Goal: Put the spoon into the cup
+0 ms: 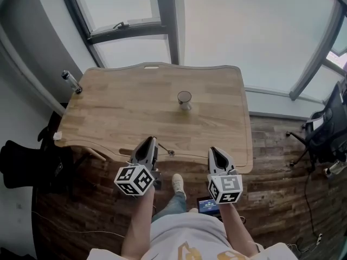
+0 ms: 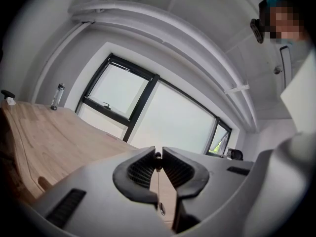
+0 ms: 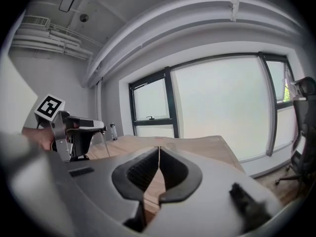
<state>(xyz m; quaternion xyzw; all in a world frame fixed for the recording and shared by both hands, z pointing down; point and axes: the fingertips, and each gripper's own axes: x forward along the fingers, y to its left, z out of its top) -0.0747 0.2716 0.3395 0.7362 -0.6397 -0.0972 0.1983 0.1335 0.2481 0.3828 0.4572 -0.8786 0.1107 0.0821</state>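
Note:
A small metal cup (image 1: 184, 99) stands upright on the wooden table (image 1: 119, 112), right of the middle. My left gripper (image 1: 150, 141) hovers at the table's near edge, well short of the cup, shut on the thin handle of a spoon (image 1: 167, 151). In the left gripper view the spoon (image 2: 159, 184) hangs down from the closed jaws (image 2: 158, 155), bowl lowest. My right gripper (image 1: 213, 151) is beside it at the same edge, jaws shut (image 3: 159, 150) with nothing between them. The right gripper view shows the left gripper (image 3: 74, 132) with the spoon (image 3: 105, 140) dangling.
A clear bottle (image 1: 71, 81) stands at the table's far left corner, also in the left gripper view (image 2: 57, 97). A black office chair (image 1: 324, 130) sits right of the table, dark gear (image 1: 24, 164) lies on the floor at left. Large windows are behind the table.

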